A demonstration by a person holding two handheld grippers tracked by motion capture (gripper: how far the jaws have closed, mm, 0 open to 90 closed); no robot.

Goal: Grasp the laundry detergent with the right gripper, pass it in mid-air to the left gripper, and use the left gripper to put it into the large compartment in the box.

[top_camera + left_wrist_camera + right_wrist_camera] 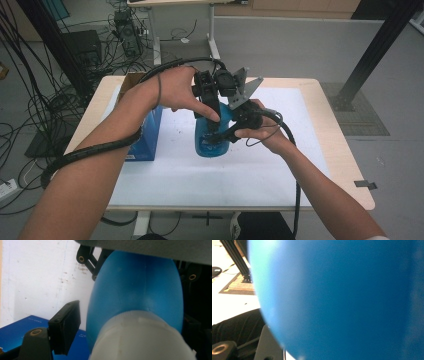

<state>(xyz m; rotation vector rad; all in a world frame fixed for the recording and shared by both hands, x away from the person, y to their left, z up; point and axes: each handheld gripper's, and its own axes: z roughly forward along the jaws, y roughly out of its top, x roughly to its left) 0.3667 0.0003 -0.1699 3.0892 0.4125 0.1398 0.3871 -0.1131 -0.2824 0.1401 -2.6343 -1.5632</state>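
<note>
Bottle (212, 142) upright at centre of frame on white sheet (240, 175), blue body, pale cap (140, 340) at lower middle of left gripper view. Right hand-held gripper (227, 134) is clamped on the bottle body from the right side of frame; blue wall sits pressed up against its camera. Left hand-held gripper (212, 112) comes down over the top; one pad (66, 326) stands just beside the cap w/ a visible gap, other side dark, so jaws straddle the cap but no squeeze seen yet, i.e. not gripping.

Progress (judgement): bottle steadied = done. Cap grip approx half made. Left to do: close on cap, twist off or tighten, can't tell which. Early-to-mid stage.

Blue box (147, 137) at left of frame, near the bottle but apart, brown carton corner (131, 80) behind it.

Tabletop (345, 165): light wood edge round the sheet, sheet has small dark specks. Room: grey floor, cable tangle at upper left, black frame post (372, 55) upper right, second table leg (214, 35) top centre
</note>
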